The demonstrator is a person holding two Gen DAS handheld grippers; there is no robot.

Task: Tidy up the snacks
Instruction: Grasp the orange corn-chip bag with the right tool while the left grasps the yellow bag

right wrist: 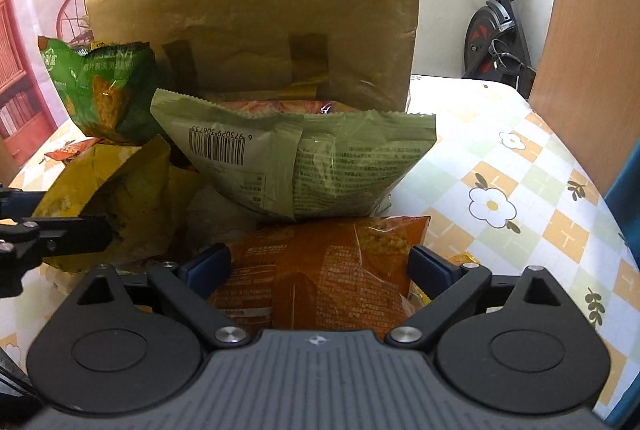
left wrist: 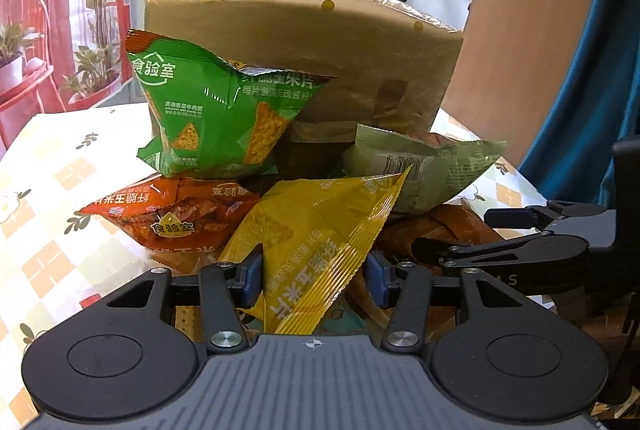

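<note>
A: Fig. legend, pls. Where do we stand w/ the left hand-held gripper (left wrist: 314, 280)?

B: We see its blue pads clamped on the crinkly yellow foil chip packet (left wrist: 316, 230), gripping the packet's near corner. The packet's long axis runs away from us, up and to the right, twd the pile. The pile sits on the flower-and-check-patterned worktop (left wrist: 60, 197), in front of the tall brown dotted paper bag (left wrist: 304, 49).

A: And the right hand-held gripper (right wrist: 320, 268)?

B: Jaws spread wide, holding nothing. The flat orange-brown snack packet (right wrist: 324, 266) lies directly between and below the pads, w/ a pad just off each side edge; whether either pad touches we can't tell. Its long axis runs away from the gripper, so we judge a straight closing move would catch it across its width. The right hand is clearly the nearer one to it.

A: Counts?

B: Across both views: 1 yellow, 1 bright-green glossy packet (left wrist: 208, 109), 1 pale-green matt packet w/ barcode (right wrist: 296, 165), 1 red-orange packet (left wrist: 168, 218), 1 orange-brown. So 5 packets, 1 bag, 2 grippers. More may lie hidden under the pile.
</note>
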